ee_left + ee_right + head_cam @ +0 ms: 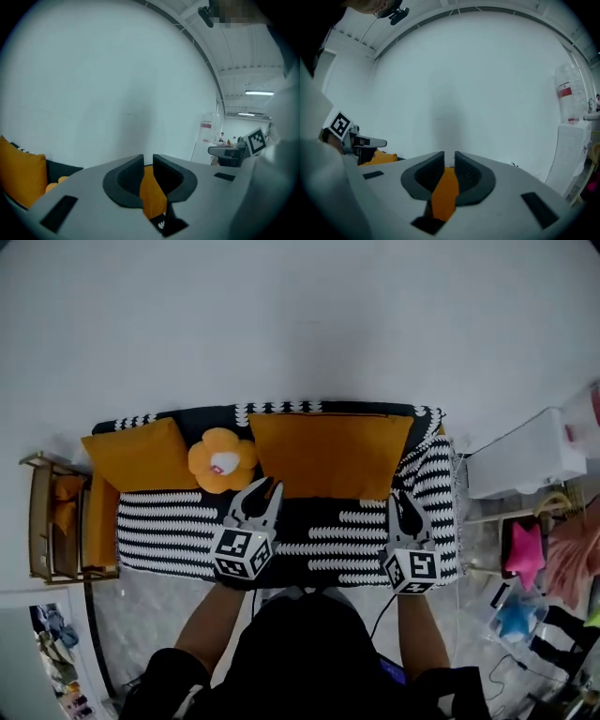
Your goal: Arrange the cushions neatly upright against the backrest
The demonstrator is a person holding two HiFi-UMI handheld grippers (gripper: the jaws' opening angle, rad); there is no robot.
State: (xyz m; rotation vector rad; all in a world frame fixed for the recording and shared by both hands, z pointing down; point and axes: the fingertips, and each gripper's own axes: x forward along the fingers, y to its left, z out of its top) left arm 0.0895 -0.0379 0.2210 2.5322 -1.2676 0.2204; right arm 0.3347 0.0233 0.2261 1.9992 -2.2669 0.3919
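Observation:
A large orange cushion [328, 454] stands upright against the backrest [202, 414] of a sofa with a black-and-white striped cover [164, 521]. A smaller orange cushion [139, 454] leans at the sofa's left end, with a flower-shaped cushion [222, 460] beside it. My left gripper [267, 487] hangs over the seat by the large cushion's lower left corner. The right gripper [403, 495] is by its lower right corner. In the left gripper view [148, 160] and the right gripper view [450, 158] the jaws stand almost together, and only a sliver of orange shows through the slit. Neither holds anything.
A wooden side rack [39, 521] with orange pads stands left of the sofa. To the right are a white cabinet [523, 457] and pink [525, 549] and blue [516, 620] star-shaped toys on the floor. A white wall rises behind the sofa.

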